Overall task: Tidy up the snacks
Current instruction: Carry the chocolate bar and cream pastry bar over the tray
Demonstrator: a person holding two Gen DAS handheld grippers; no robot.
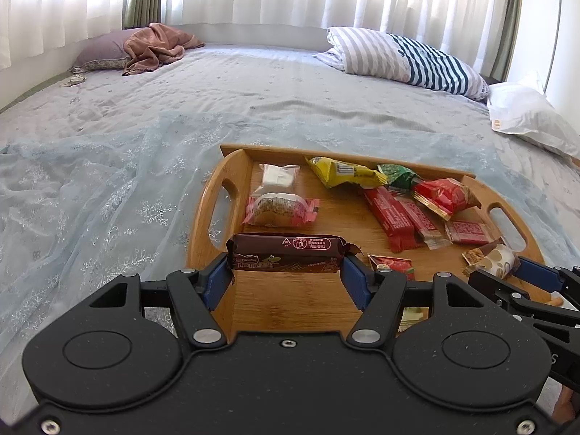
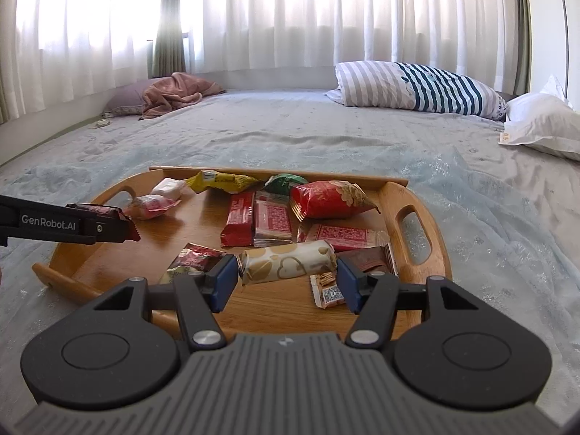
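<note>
My left gripper [image 1: 286, 272] was clamped on a brown chocolate bar [image 1: 288, 253], held crosswise by its ends above the near left part of the wooden tray [image 1: 203, 217] on the bed [image 1: 253, 83]. Just beyond its tips lay a pink-wrapped cake [image 1: 279, 210]; farther ahead, a clear packet [image 1: 277, 175] and a yellow packet [image 1: 340, 172]. To its right lay two red bars [image 1: 398, 217]. My right gripper [image 2: 288, 279] gripped a cream roll with gold hearts [image 2: 286, 262] over the tray's near right part, a red puffed bag [image 2: 326, 199] ahead of it.
</note>
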